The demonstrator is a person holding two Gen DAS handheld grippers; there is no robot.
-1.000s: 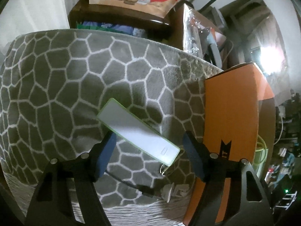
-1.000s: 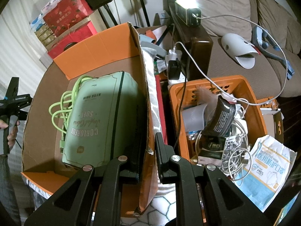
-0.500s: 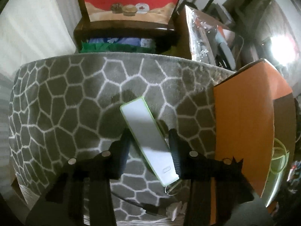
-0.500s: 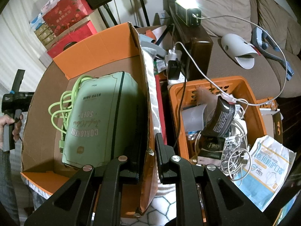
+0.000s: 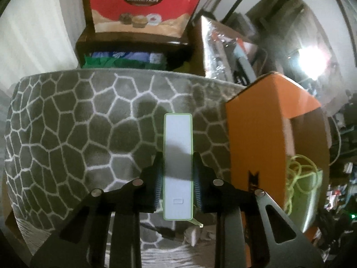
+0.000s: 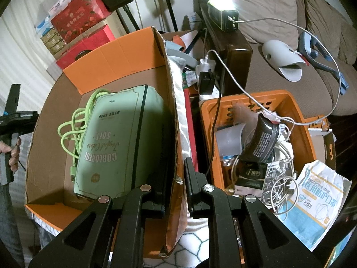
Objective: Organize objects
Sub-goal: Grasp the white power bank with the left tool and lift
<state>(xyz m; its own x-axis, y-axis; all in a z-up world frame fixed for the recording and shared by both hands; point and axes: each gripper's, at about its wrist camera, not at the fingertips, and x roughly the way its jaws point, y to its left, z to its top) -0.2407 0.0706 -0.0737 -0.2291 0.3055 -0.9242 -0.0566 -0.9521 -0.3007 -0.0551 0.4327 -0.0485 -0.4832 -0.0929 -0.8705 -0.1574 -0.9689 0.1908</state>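
Left wrist view: the left gripper [image 5: 178, 174], fingers just closed, pinches a slim white green-edged power bank [image 5: 178, 156] above the grey honeycomb-patterned mat [image 5: 67, 134]; right wrist view: the right gripper [image 6: 176, 192] clamps the side wall of the orange cardboard box [image 6: 171, 111] holding a mint-green pack [image 6: 120, 138].

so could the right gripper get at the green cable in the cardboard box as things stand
Probably not yet. The right gripper is shut on the cardboard box wall, and the green cable lies along the far side of the mint pack, so it would have to let go and reach across.
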